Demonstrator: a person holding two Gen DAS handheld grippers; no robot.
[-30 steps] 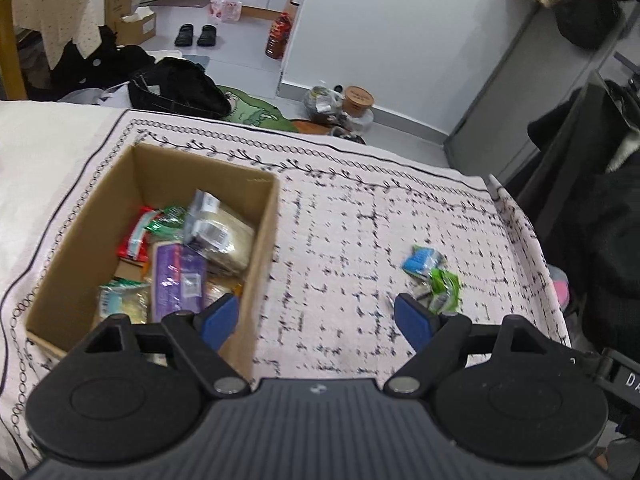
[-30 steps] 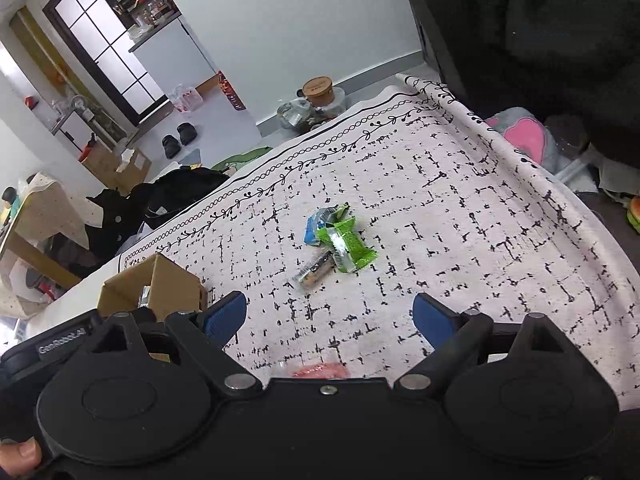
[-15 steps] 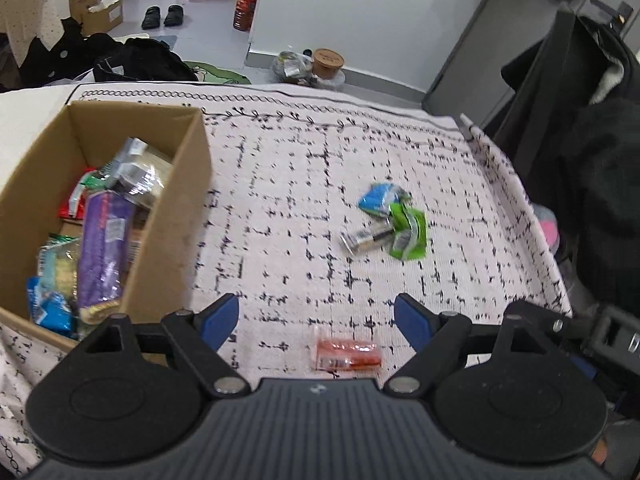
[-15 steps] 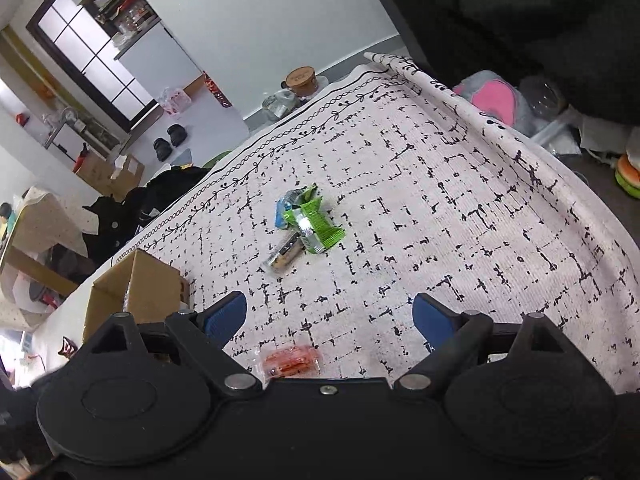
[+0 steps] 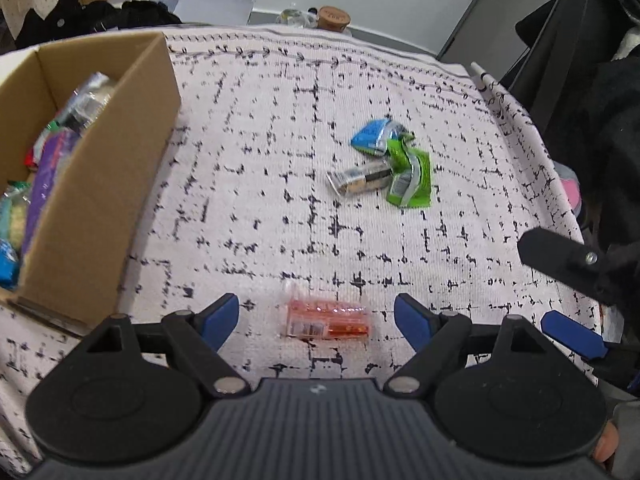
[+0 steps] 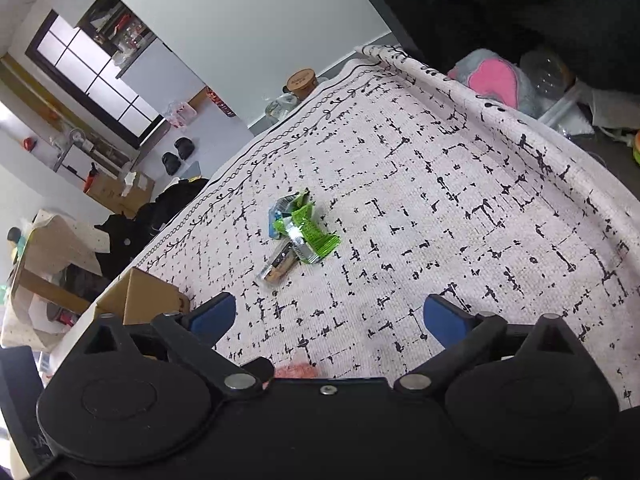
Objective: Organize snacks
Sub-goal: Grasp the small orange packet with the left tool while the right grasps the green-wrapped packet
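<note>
My left gripper (image 5: 316, 318) is open just above the patterned tablecloth, and an orange-red snack packet (image 5: 325, 317) lies flat between its blue fingertips, untouched. Farther off lie a blue packet (image 5: 372, 137), a green packet (image 5: 412, 174) and a silver snack bar (image 5: 360, 178), bunched together. The cardboard box (image 5: 100, 168) at the left holds several snacks. My right gripper (image 6: 329, 318) is open and empty, hovering above the cloth with the green packet (image 6: 308, 232) and silver bar (image 6: 280, 266) ahead of it; the orange-red packet (image 6: 298, 371) peeks out under its body.
The tablecloth (image 5: 280, 220) drops off at the right edge by dark hanging clothes (image 5: 608, 128). The right gripper's finger (image 5: 572, 334) shows at the lower right of the left wrist view. Shoes, bags and boxes lie on the floor beyond the table.
My left gripper has swung right, away from the box, and come down over the orange-red packet. The right gripper has drifted a little, staying open.
</note>
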